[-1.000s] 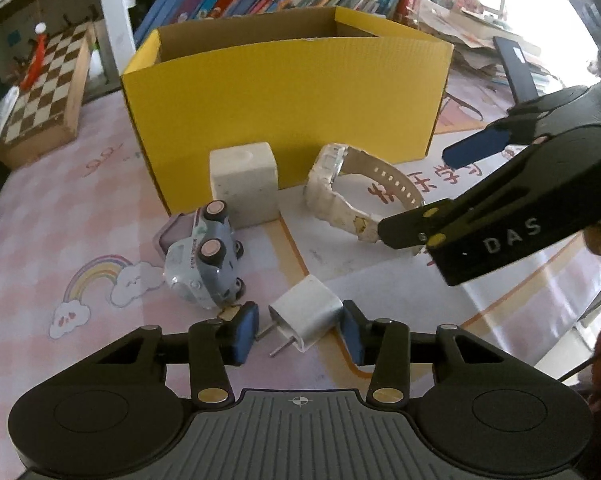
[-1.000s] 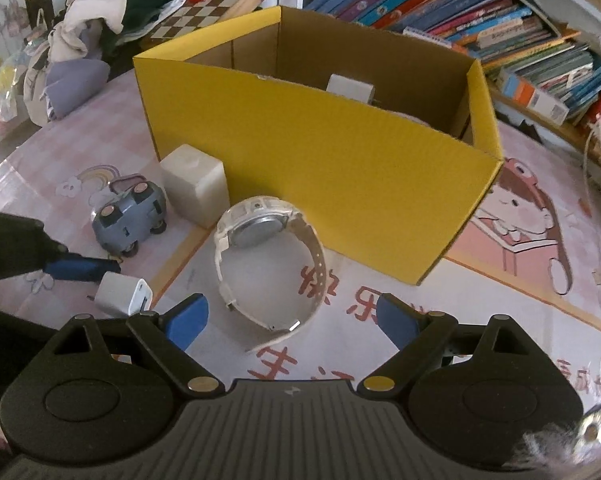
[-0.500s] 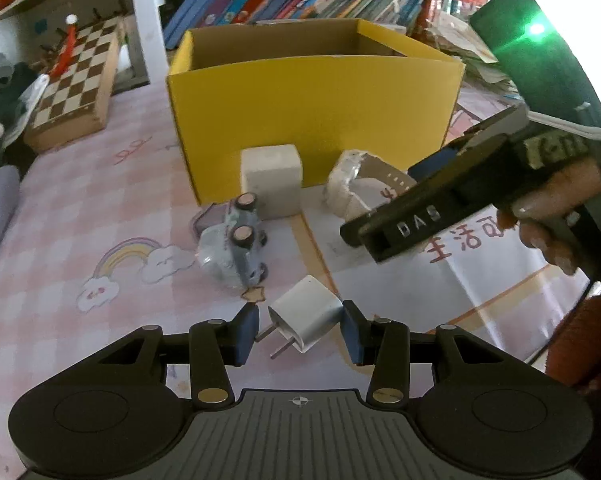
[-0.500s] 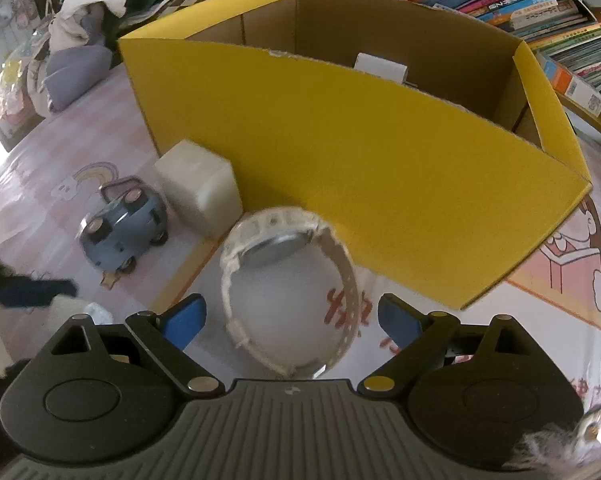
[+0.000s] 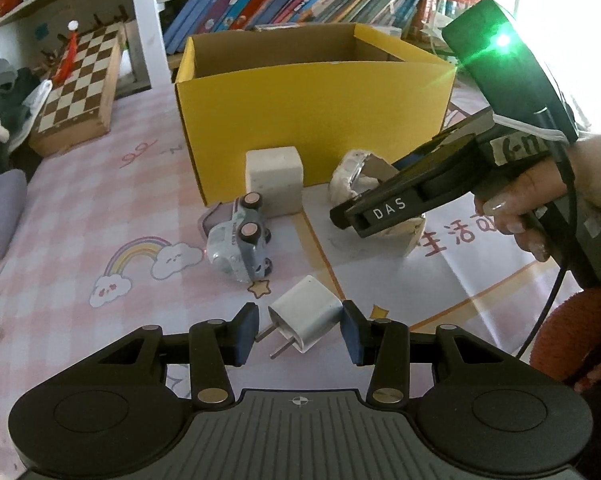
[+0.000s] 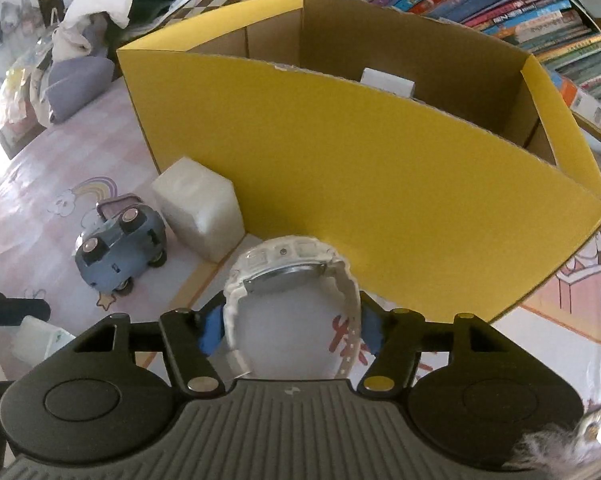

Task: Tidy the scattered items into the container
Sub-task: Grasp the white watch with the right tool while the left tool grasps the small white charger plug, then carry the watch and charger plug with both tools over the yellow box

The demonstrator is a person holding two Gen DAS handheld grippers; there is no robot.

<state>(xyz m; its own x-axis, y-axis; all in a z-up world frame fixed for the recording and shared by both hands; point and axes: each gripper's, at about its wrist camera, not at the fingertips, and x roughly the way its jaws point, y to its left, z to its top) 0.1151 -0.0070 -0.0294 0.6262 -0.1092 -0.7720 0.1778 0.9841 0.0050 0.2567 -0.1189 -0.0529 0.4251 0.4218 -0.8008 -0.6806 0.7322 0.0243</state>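
The right gripper (image 6: 290, 330) has its jaws closing on a white watch (image 6: 292, 276) that lies on the desk (image 5: 80, 208) just in front of the yellow box (image 6: 380, 168) — the blue pads sit against the strap on either side. The left gripper (image 5: 298, 332) is held at a middling opening with a white charger (image 5: 304, 318) between its jaws; the right pad touches the charger's body, while the left pad stands clear of it beside the prongs. Between the two grippers, a small grey-blue toy car (image 5: 242, 246) lies on its side on the desk, wheels showing. A white block (image 5: 274, 180) stands just behind it, close against the box wall. Inside the box, a small white item (image 6: 386, 82) rests near the far wall. A hand (image 5: 540, 196) holds the right gripper's handle.
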